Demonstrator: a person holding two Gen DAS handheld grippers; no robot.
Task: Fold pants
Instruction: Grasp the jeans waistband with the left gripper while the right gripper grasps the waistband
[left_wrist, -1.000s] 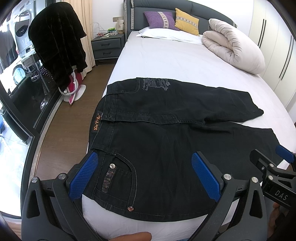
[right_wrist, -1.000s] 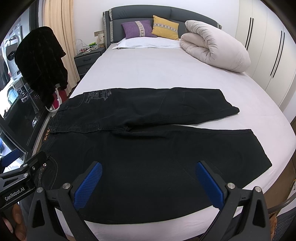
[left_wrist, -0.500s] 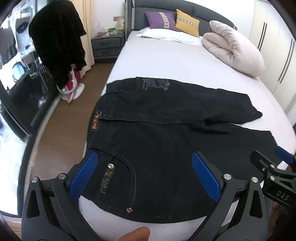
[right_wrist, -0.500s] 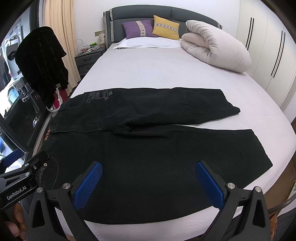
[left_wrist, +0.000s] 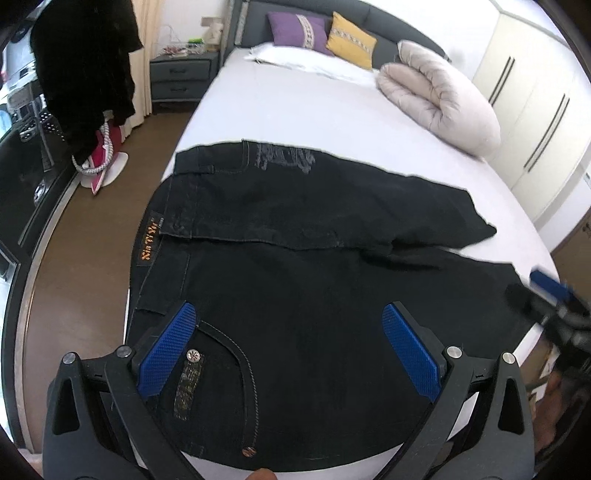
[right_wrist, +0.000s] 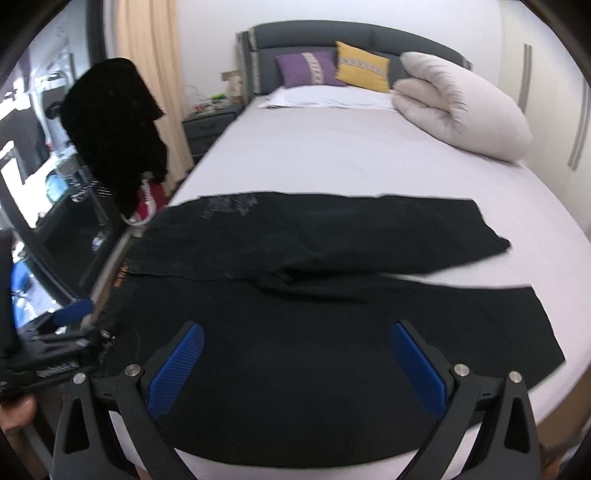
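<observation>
black denim pants (left_wrist: 314, 266) lie flat across the foot of the bed (left_wrist: 295, 110), waistband toward 9 o'clock at the bed's side edge, both legs running toward 3 o'clock. the far leg sits apart from the near one at the hems. an orange-lettered waist patch (left_wrist: 149, 242) shows at the waistband, and a riveted pocket lies nearest you. your left hand-held gripper (left_wrist: 288, 350) hangs over that pocket with its blue pads spread wide, gripping nothing. your right hand-held gripper (right_wrist: 295, 363) is spread just as wide above the near leg, also empty. beyond the pants, at 12 o'clock, you have a purple pillow (right_wrist: 310, 68) and a yellow pillow (right_wrist: 362, 66); a rolled duvet (right_wrist: 461, 107) lies at 1 o'clock.
</observation>
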